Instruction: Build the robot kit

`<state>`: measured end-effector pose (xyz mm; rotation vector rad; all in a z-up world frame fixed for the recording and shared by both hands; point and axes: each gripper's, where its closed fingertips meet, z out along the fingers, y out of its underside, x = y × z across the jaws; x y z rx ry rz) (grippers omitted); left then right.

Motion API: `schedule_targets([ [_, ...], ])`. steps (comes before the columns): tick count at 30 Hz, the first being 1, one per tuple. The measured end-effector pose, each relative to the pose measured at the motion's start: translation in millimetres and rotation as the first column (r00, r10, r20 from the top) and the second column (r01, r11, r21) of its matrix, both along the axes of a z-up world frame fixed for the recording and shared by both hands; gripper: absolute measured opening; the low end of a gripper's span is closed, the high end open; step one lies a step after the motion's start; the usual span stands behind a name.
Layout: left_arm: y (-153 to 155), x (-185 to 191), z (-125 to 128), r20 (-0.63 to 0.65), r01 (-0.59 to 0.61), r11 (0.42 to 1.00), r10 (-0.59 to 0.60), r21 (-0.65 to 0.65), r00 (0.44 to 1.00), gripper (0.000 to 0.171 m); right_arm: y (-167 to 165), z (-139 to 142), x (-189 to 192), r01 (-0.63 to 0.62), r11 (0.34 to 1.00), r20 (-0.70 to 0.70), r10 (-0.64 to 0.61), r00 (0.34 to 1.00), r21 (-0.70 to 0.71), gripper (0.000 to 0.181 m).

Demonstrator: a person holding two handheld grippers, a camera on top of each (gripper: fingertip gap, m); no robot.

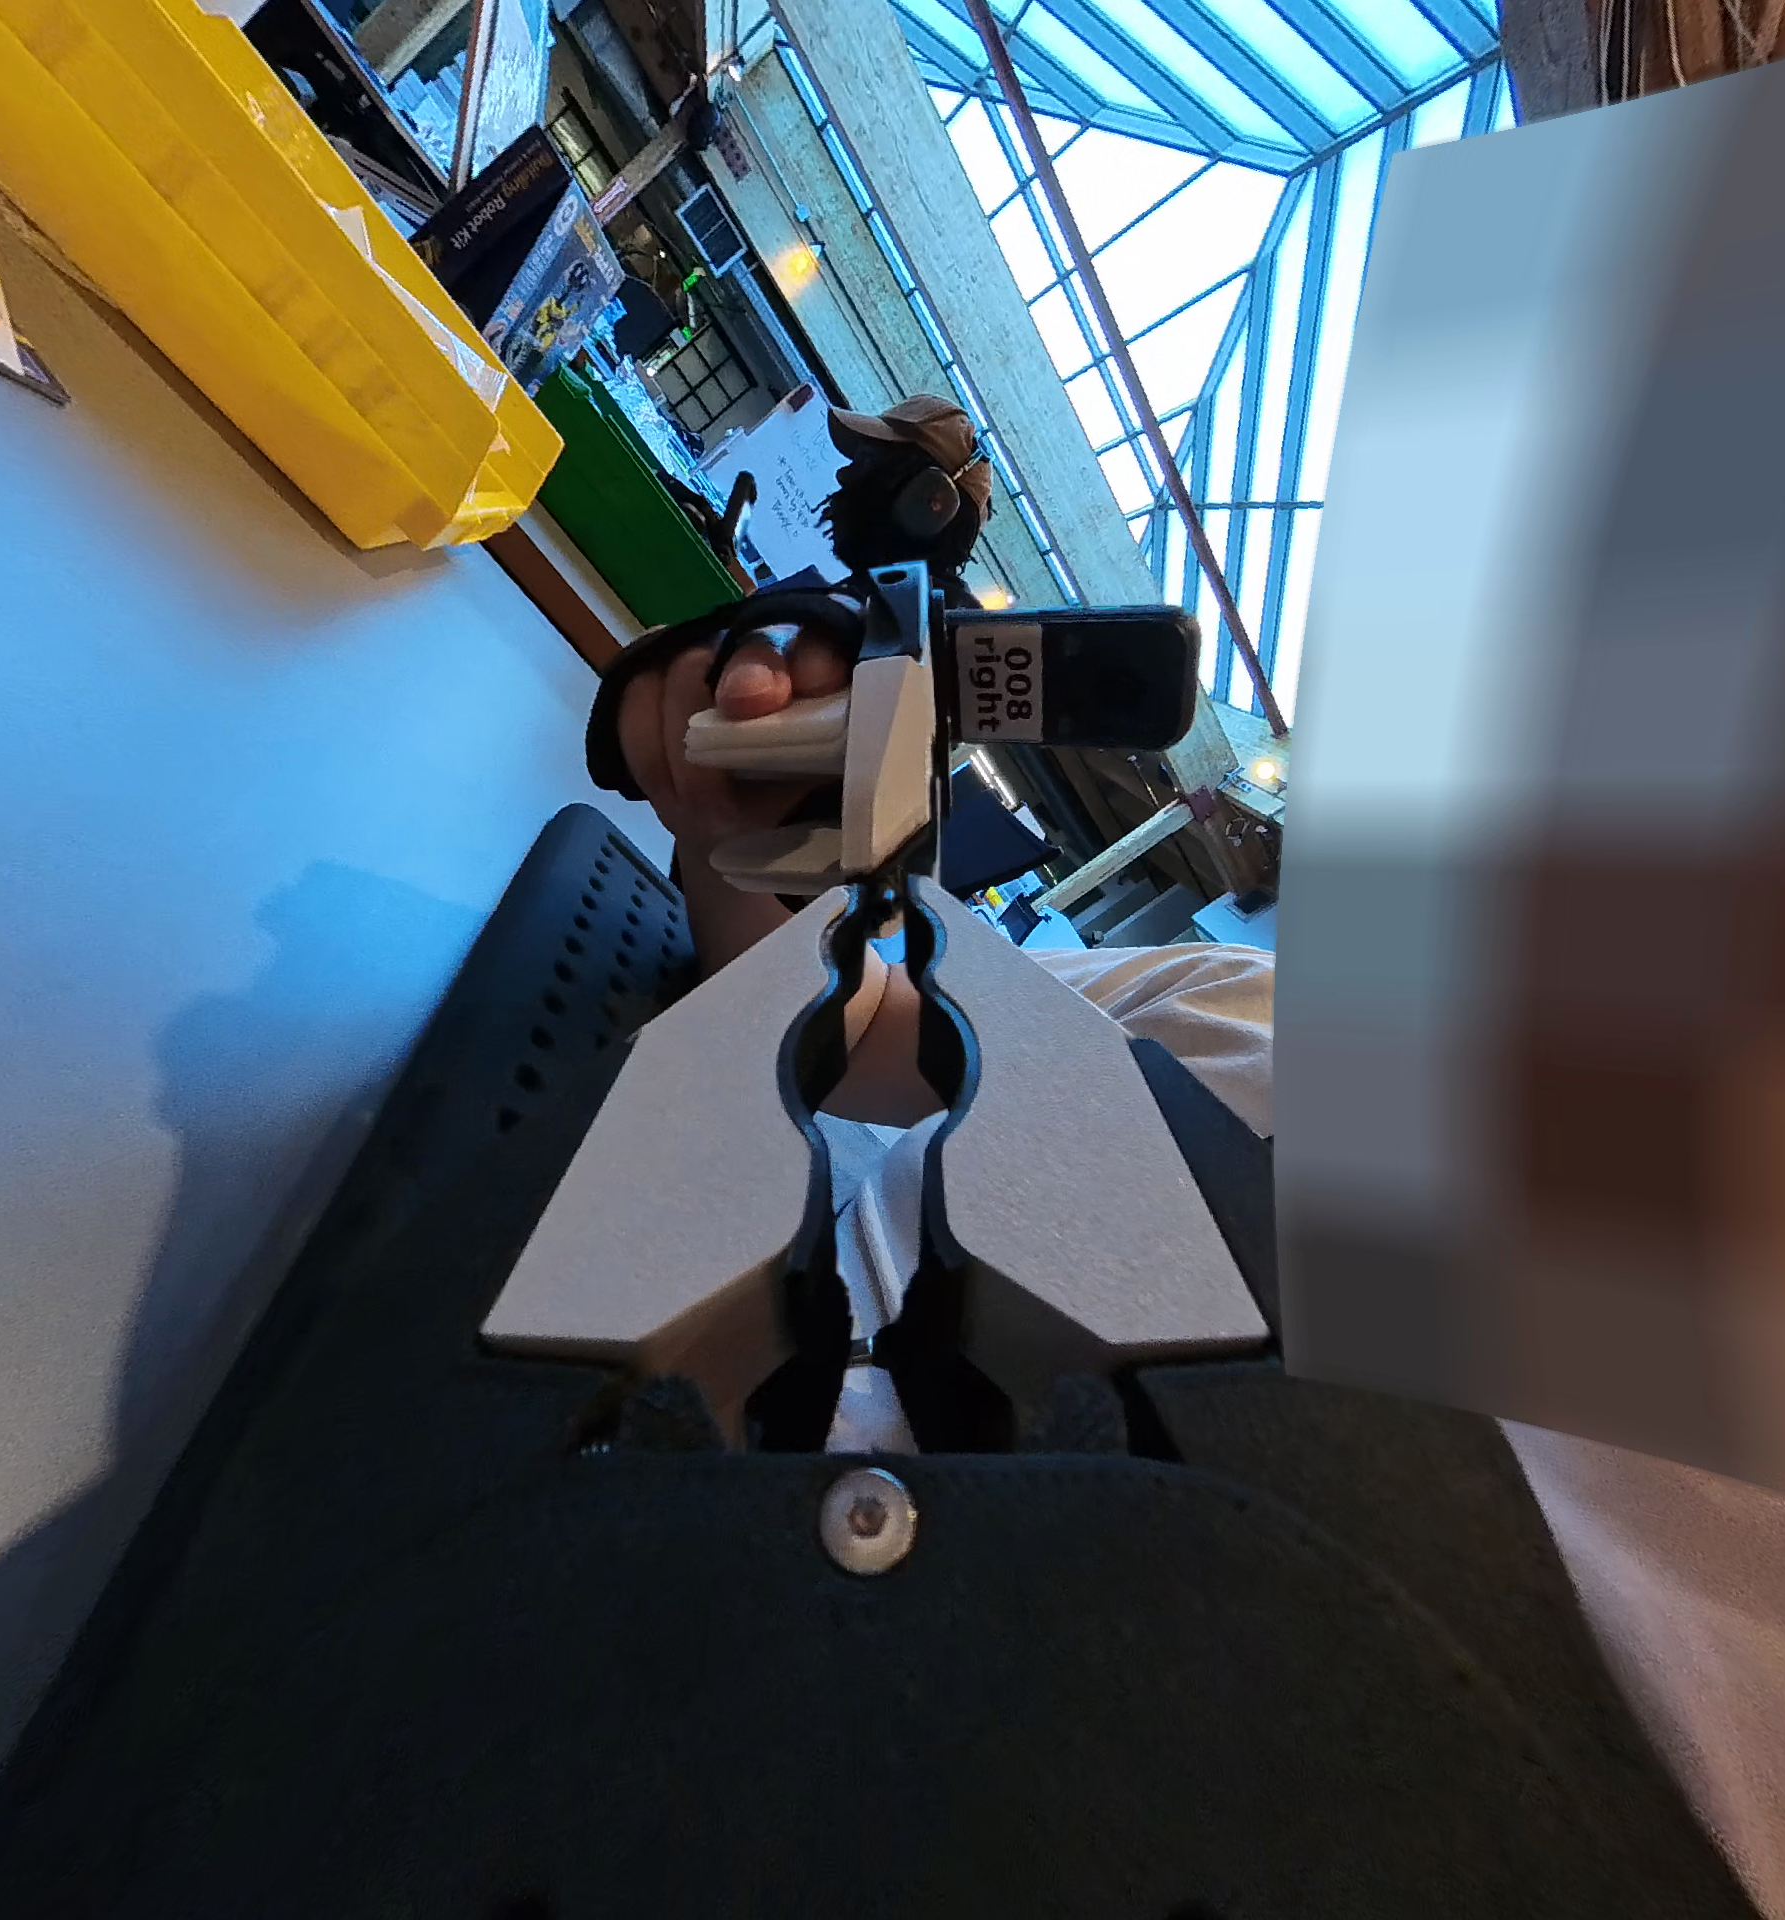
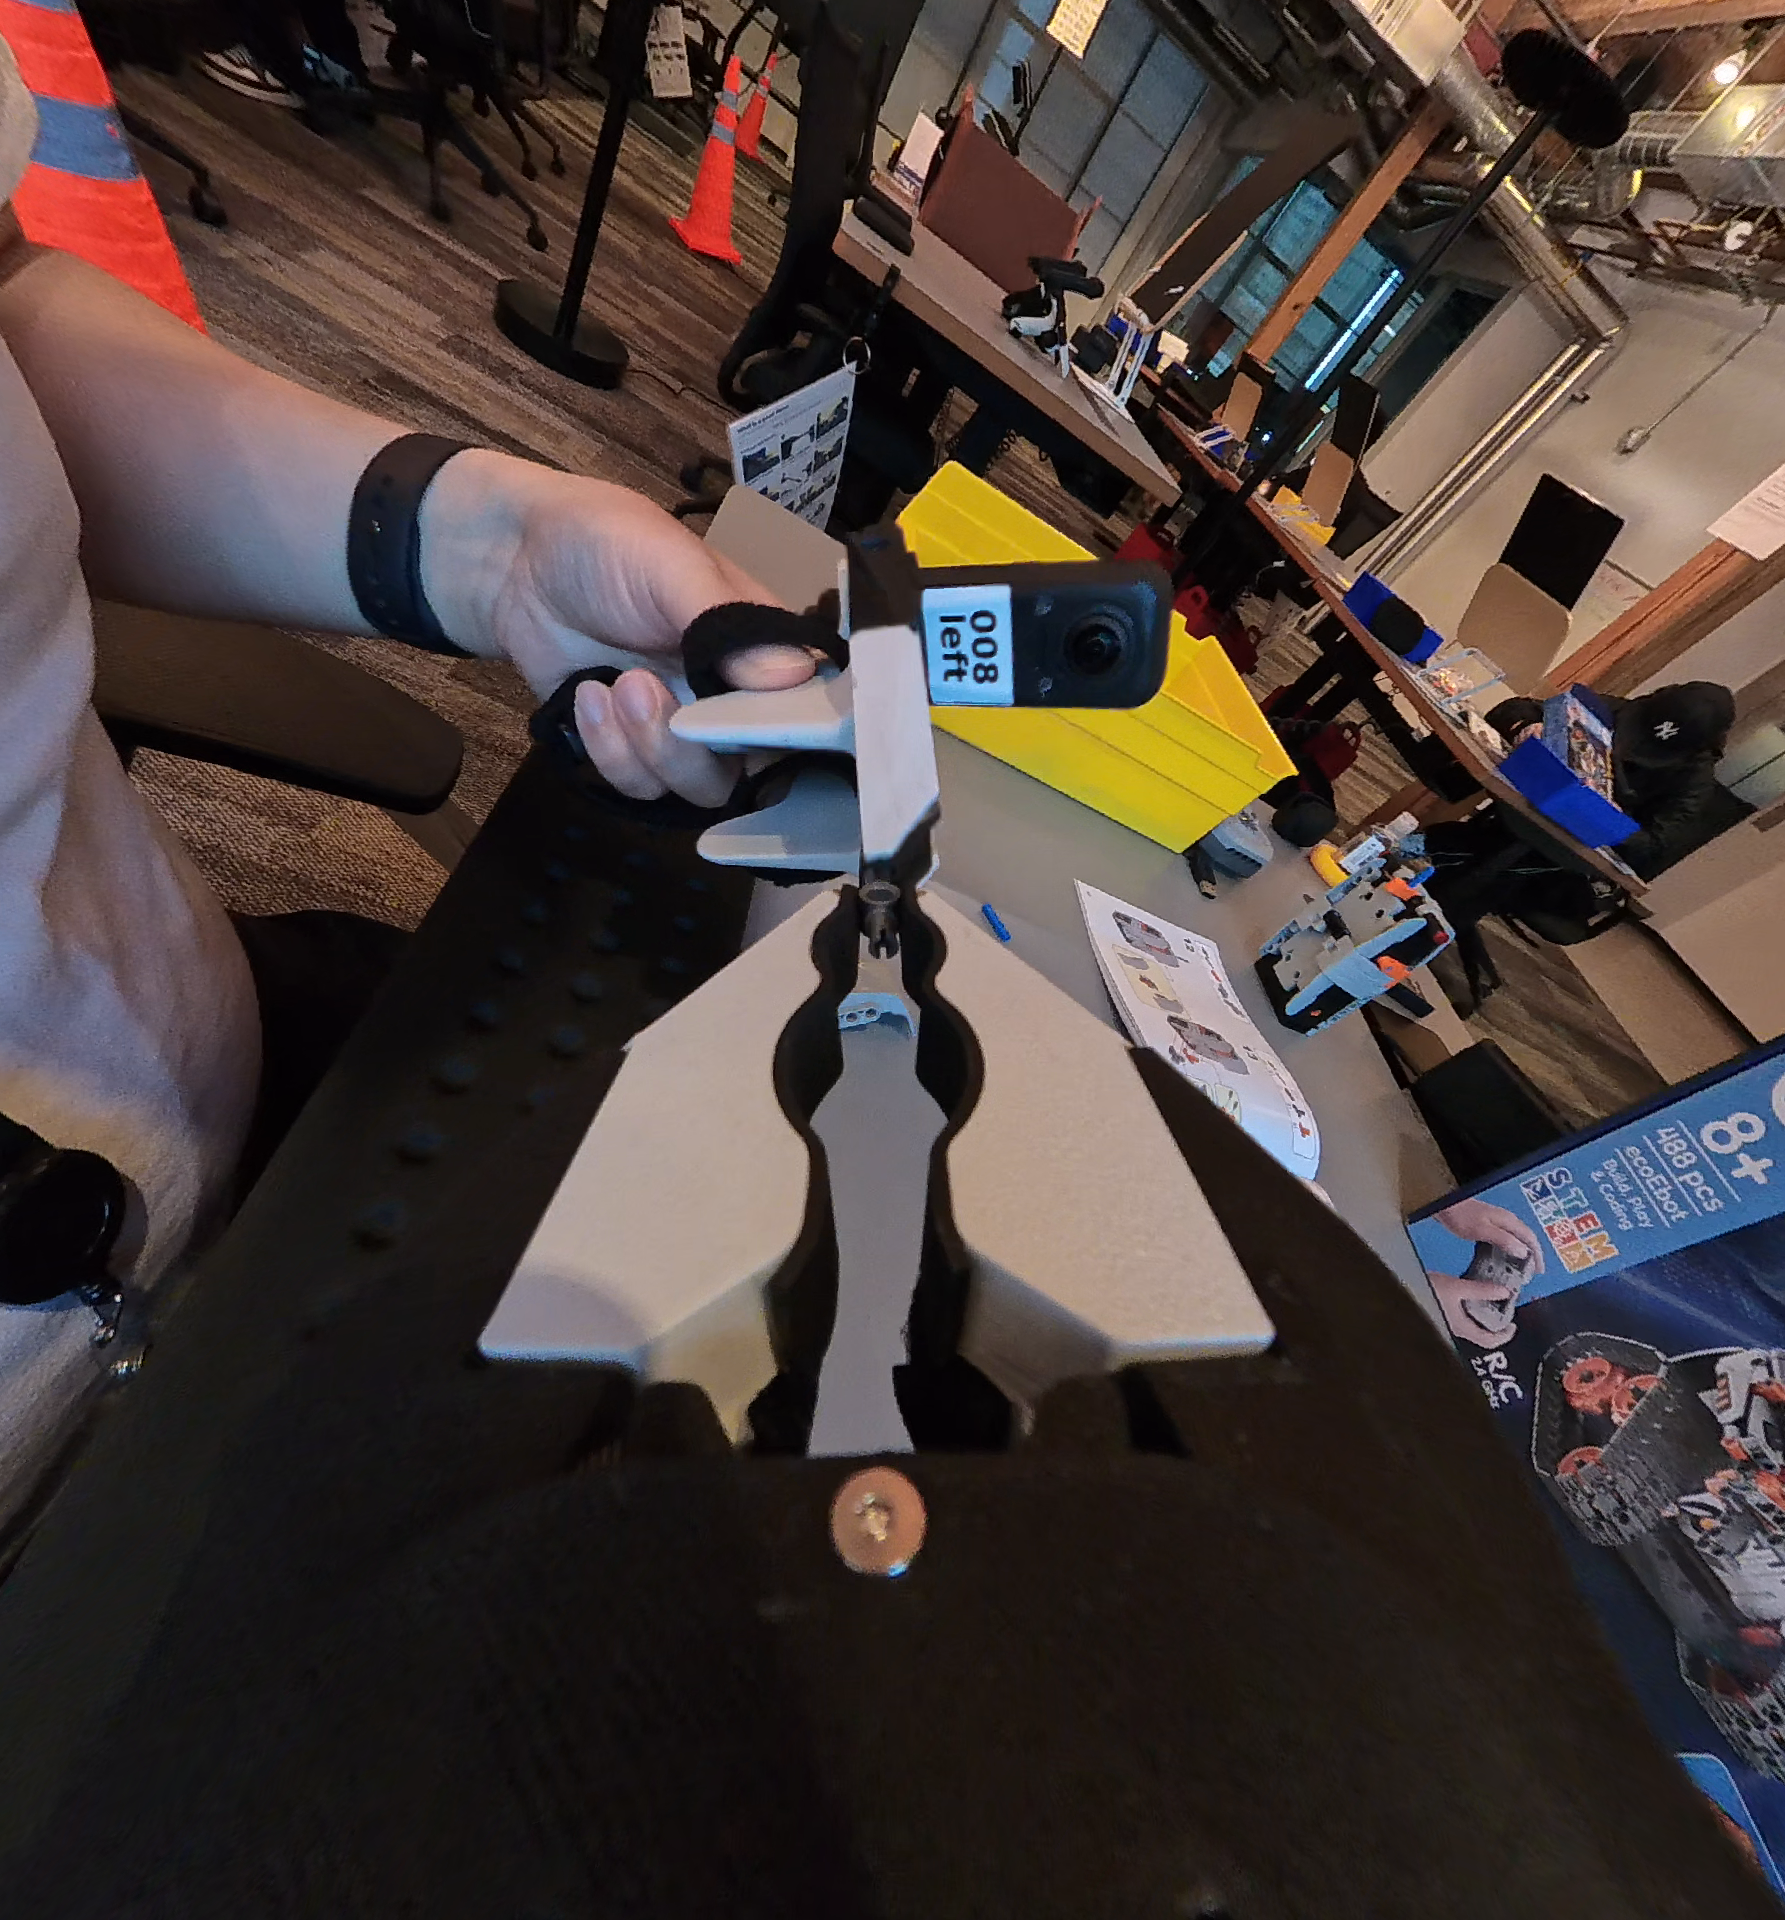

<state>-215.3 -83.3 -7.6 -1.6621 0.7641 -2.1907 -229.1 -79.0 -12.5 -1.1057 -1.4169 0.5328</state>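
We see a grey table (image 2: 1033,862) stretching away to the far right. On its near right side lies a big blue box (image 2: 1646,1351) with a picture of a toy car on it. Farther off stand stacked yellow bins (image 2: 1106,748). We think they sit at the back so the middle stays free for building. An open booklet (image 2: 1200,1029) lies flat between the box and the bins, picture side up, likely so it is easy to read. Just past it sits a half-built toy model (image 2: 1355,945). Above the near edge of the table, the two tools meet nose to nose. The left gripper (image 1: 875,902) comes in from the far side, held in the left hand (image 2: 597,613). Its fingers come almost together at the tip, and we cannot tell if it pinches anything. The right gripper (image 2: 880,925) points at it from the near side, held in the right hand (image 1: 722,727). Its jaws are nearly closed, and they seem to pinch a small dark pin (image 2: 880,914) right at the tip. The pin sits just where the two noses meet, lifted off the table. We think both tools stay up in the air and close together so the tiny pin can be lined up with care. A tiny blue peg (image 2: 992,922) lies on the table just to the right of the tips.
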Motion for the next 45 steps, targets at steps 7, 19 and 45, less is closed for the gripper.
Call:
schedule_targets([
  [7,4.8,-4.5,-3.3,0.003,-0.02,0.999,0.021,-0.029,1.0,0.01,4.7,-4.3,-3.6,0.028,1.0,0.014,-0.029,0.999,0.01,0.005],
  [19,10.4,-7.2,-8.8,0.008,-0.041,0.995,0.042,-0.094,0.999,0.005,9.2,-3.6,-0.2,0.071,0.997,0.011,-0.071,0.997,0.031,0.005],
  [45,6.6,-7.5,-12.6,0.01,-0.032,0.996,0.033,-0.079,0.999,0.002,3.8,-9.0,-2.8,0.032,0.999,0.017,-0.032,0.999,0.008,0.006],
])
